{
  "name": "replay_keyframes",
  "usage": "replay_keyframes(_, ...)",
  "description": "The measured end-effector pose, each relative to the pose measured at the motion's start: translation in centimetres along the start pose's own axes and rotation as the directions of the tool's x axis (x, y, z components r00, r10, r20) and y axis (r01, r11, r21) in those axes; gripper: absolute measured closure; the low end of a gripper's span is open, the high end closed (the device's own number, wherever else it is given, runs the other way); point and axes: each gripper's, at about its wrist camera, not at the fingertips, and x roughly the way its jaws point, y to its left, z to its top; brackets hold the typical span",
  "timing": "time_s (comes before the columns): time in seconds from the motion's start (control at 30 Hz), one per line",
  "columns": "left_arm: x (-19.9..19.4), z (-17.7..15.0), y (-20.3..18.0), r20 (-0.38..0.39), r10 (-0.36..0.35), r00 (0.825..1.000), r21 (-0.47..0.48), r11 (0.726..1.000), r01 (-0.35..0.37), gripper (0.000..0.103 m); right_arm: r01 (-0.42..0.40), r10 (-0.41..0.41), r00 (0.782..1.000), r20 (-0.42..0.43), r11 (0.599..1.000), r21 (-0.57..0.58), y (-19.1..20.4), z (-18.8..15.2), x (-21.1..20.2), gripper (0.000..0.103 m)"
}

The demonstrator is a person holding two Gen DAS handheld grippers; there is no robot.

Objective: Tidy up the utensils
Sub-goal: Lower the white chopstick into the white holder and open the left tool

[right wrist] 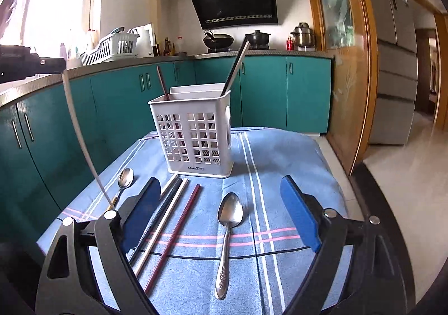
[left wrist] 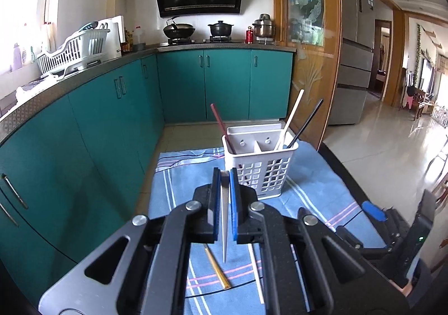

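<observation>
A white slotted utensil holder (left wrist: 261, 163) (right wrist: 194, 130) stands on a blue striped cloth (right wrist: 280, 163). It holds a red chopstick (left wrist: 221, 124), a white one (left wrist: 291, 119) and a black one (left wrist: 308, 121). My left gripper (left wrist: 224, 175) is shut on a white chopstick (left wrist: 224, 219), held above the cloth left of the holder; the stick also shows in the right wrist view (right wrist: 84, 135). My right gripper (right wrist: 221, 200) is open and empty above a steel spoon (right wrist: 228, 231). Several chopsticks (right wrist: 173, 214) and a gold-handled spoon (right wrist: 124, 179) lie on the cloth.
Teal kitchen cabinets (left wrist: 112, 107) run along the left and back, with a dish rack (left wrist: 75, 51) and pots on the counter. A wooden door frame (right wrist: 361, 63) and a fridge (right wrist: 397, 63) stand to the right. The right gripper's body shows at the left view's lower right (left wrist: 406, 236).
</observation>
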Motion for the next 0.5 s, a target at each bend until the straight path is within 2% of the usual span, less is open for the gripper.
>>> replay_keyframes(0.2,-0.9,4.9,-1.0,0.032,-0.014,0.999,0.022,1.0,0.013,0.097,-0.013,0.013,1.0,0.013,0.999,0.036,-0.9,0.2,-0.8,0.018)
replay_keyframes(0.37,-1.6,11.7,-2.4,0.097,-0.045,0.994,0.045,0.998,0.041,0.097,-0.019,0.019,1.0,0.003,0.998,0.062,-1.9,0.2,-0.7,0.018)
replay_keyframes(0.5,-0.8,16.1,-3.1,0.163,-0.083,0.983,0.034,0.996,0.079,0.097,-0.032,0.033,0.999,-0.013,0.996,0.084,-2.4,0.2,-0.2,0.018)
